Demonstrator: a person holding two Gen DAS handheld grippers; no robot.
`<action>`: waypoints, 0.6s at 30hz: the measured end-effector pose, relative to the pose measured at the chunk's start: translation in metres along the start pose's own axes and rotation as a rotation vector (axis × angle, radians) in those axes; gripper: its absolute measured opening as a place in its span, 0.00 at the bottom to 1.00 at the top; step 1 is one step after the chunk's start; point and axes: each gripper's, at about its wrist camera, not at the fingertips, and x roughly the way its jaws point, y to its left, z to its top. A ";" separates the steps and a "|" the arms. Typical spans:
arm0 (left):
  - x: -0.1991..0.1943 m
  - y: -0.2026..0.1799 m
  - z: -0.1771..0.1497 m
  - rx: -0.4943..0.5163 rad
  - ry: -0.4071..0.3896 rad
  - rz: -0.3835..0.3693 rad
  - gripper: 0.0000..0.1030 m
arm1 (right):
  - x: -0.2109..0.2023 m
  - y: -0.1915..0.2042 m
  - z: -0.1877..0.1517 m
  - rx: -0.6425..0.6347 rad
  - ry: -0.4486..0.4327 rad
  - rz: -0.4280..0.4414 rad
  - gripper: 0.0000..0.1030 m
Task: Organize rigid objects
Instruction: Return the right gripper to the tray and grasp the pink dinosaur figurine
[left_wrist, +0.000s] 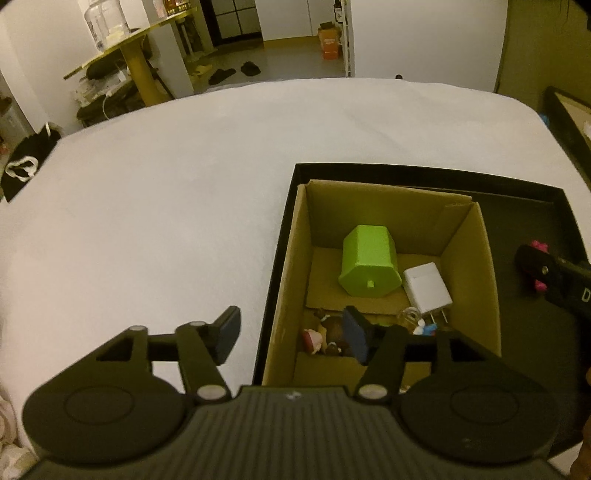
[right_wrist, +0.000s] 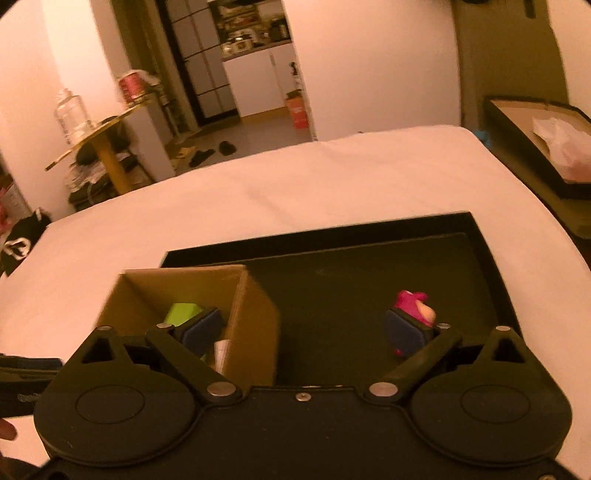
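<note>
A shallow black tray (right_wrist: 484, 254) sits on the white-covered table (left_wrist: 147, 206), and an open brown cardboard box (left_wrist: 288, 266) stands in the tray's left part. Inside the box lie a lime-green faceted plastic block (left_wrist: 369, 264), a white plug adapter (left_wrist: 426, 286) and some small figurines (left_wrist: 325, 338). The left gripper (left_wrist: 291, 332) is spread wide, empty, straddling the box's left wall. The right gripper (right_wrist: 306, 328) is also wide open; a pink toy figure (right_wrist: 415, 308) lies on the tray floor right at its right finger.
</note>
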 end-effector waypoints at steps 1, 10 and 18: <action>0.001 -0.001 0.001 0.003 0.000 0.008 0.63 | 0.004 -0.004 -0.002 0.011 0.007 -0.006 0.94; 0.017 -0.015 0.008 0.027 0.014 0.071 0.70 | 0.030 -0.034 -0.016 0.062 0.040 -0.053 0.95; 0.033 -0.018 0.015 0.031 0.031 0.117 0.72 | 0.052 -0.052 -0.024 0.097 0.057 -0.128 1.00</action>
